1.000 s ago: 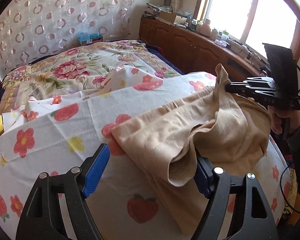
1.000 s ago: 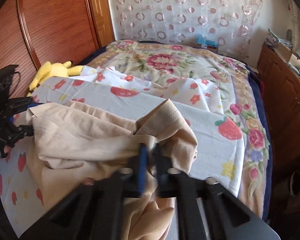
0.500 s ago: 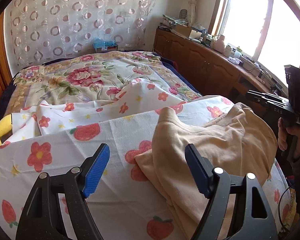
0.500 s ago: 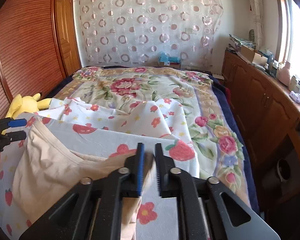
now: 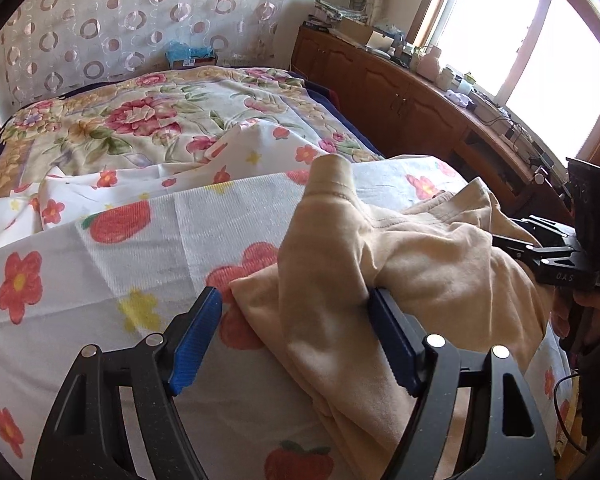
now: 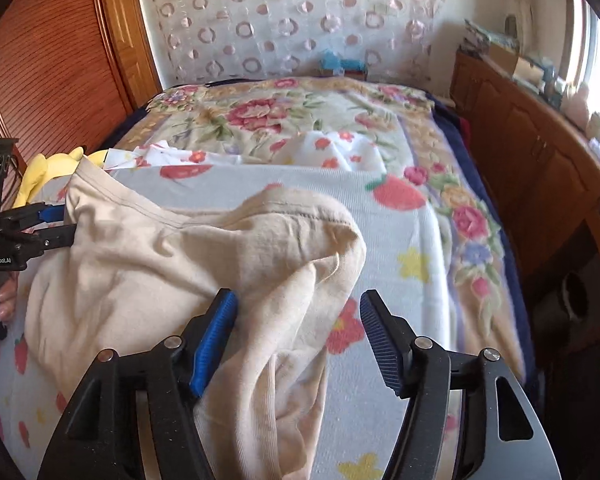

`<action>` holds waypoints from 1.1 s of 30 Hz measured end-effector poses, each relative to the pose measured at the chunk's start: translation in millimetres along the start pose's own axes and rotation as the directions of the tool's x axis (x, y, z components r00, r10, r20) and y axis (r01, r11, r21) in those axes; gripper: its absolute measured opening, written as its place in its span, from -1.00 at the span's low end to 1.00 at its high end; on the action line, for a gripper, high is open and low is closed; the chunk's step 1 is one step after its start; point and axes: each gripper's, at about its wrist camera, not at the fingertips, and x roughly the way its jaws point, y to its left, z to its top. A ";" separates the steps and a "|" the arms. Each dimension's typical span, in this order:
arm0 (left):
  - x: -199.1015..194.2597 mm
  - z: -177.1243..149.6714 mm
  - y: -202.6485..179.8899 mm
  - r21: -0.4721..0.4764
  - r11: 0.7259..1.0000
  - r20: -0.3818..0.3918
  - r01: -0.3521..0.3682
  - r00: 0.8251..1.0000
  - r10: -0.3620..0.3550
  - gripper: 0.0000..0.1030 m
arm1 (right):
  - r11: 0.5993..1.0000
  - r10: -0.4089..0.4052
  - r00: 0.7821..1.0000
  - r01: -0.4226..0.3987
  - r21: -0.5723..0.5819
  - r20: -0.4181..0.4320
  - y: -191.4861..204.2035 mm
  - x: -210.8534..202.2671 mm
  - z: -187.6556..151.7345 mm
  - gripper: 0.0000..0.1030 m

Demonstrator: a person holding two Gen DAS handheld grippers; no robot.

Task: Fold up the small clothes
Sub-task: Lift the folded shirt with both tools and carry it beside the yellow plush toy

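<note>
A beige garment (image 5: pixel 400 264) lies bunched on a white cloth with strawberry and flower prints (image 5: pixel 140 240) on the bed. My left gripper (image 5: pixel 296 336) is open, and a fold of the garment lies between its blue pads. My right gripper (image 6: pixel 298 332) is open too, with a hemmed corner of the garment (image 6: pixel 260 264) lying between its fingers. In the left wrist view the right gripper (image 5: pixel 540 248) sits at the garment's right edge. In the right wrist view the left gripper (image 6: pixel 40 228) sits at its left edge.
A floral bedspread (image 5: pixel 120 116) covers the far half of the bed. A wooden cabinet (image 5: pixel 400 88) with clutter runs along the right under a window. A yellow plush toy (image 6: pixel 48 168) lies at the bed's left edge by a wooden wall (image 6: pixel 48 64). A patterned curtain (image 6: pixel 292 16) hangs behind.
My right gripper was shut on the garment corner and has now opened, leaving the corner folded over on the pile. Both grippers have moved in low over the garment.
</note>
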 end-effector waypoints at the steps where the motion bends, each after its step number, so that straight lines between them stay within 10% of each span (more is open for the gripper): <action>1: -0.6 0.0 -0.6 0.000 1.000 0.005 0.001 1.000 -0.001 0.39 | 1.000 0.019 1.000 -0.019 0.017 -0.002 -2.6 1.6 1.3 0.29; 8: -0.3 -1.4 -4.2 0.002 0.998 0.008 0.065 0.998 -0.065 -0.03 | 0.996 0.090 0.996 -0.090 -0.026 0.000 -6.2 12.5 9.1 0.29; 13: -4.3 -0.6 -6.6 0.001 0.994 0.004 0.111 0.994 -0.111 -0.69 | 0.985 0.148 0.989 -0.149 -0.085 -0.014 0.2 21.4 -1.9 -0.50; 23: -112.7 -16.5 -15.0 0.043 0.993 0.230 0.113 0.966 -0.120 -0.76 | 0.973 0.156 0.970 -0.118 -0.201 0.188 21.4 -27.1 3.7 -0.68; 33: -210.5 -74.5 82.7 -0.154 0.984 0.376 -0.086 0.916 0.139 -0.76 | 0.879 0.316 0.922 -0.195 -0.436 0.225 128.8 -26.0 61.8 -0.68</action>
